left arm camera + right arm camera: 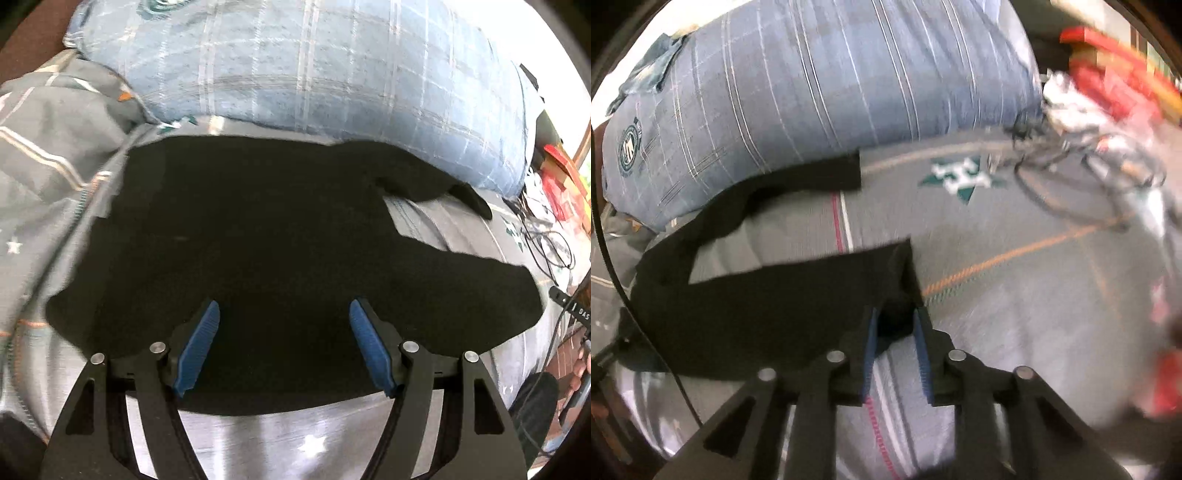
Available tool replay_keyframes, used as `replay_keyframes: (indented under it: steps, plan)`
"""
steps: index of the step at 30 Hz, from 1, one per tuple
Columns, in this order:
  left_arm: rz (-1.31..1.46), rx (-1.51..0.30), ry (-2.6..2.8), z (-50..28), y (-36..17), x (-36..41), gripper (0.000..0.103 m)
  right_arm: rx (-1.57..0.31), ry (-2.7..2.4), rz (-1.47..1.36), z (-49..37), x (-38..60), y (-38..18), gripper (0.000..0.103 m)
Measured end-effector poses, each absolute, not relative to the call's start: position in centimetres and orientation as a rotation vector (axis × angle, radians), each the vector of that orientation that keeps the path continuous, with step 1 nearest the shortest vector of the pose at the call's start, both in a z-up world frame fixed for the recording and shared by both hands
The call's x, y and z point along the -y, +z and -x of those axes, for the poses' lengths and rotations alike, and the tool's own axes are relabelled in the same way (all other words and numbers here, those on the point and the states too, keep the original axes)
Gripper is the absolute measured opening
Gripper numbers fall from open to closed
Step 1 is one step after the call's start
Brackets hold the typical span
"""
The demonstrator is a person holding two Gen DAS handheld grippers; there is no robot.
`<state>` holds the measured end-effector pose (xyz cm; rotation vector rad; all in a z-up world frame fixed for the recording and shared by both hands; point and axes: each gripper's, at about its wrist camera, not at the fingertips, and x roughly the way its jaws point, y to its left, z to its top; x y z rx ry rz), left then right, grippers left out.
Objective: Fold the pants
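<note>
While left gripper (284,314) gapes, right gripper (897,325) straddles pants (775,295) corner

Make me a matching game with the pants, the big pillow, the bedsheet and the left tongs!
Things:
1. pants
2. pillow
3. bedsheet
4. left tongs

Descriptions:
A. blue checks, lying behind the pants
B. grey with an orange line
C. black, spread out flat
D. wide open, blue pads

Pairs: 1-C, 2-A, 3-B, 4-D
</note>
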<state>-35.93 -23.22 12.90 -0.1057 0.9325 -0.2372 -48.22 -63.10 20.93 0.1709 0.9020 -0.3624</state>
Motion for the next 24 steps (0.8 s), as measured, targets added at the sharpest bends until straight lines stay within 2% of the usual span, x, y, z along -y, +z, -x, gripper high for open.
replay_keyframes:
  steps: [1, 2, 6, 11, 16, 19, 24]
  plan:
    - [0.108, -0.927, -0.223, 36.0, 13.1, 22.4, 0.073, -0.886, -0.366, -0.159, 48.2, 62.8, 21.5, 0.032]
    - [0.114, -0.923, -0.204, 36.2, 13.2, 21.6, 0.073, -0.873, -0.375, -0.150, 48.2, 62.7, 21.8, 0.040]
    - [0.149, -0.915, -0.124, 37.2, 13.6, 17.4, 0.073, -0.818, -0.349, -0.147, 47.7, 62.3, 22.9, 0.045]
    - [0.221, -0.946, -0.012, 37.7, 12.2, 13.1, 0.073, -0.851, -0.054, -0.221, 44.9, 58.6, 21.0, 0.045]
    - [0.227, -1.002, -0.002, 38.4, 9.7, 12.4, 0.074, -0.915, 0.124, -0.217, 41.3, 53.0, 17.0, 0.045]
    - [0.201, -1.008, -0.016, 38.4, 10.2, 12.7, 0.075, -0.987, 0.181, -0.210, 39.6, 50.7, 14.6, 0.045]
    - [0.196, -0.953, -0.055, 37.5, 13.1, 12.2, 0.076, -0.941, 0.228, -0.143, 37.6, 49.5, 16.6, 0.045]
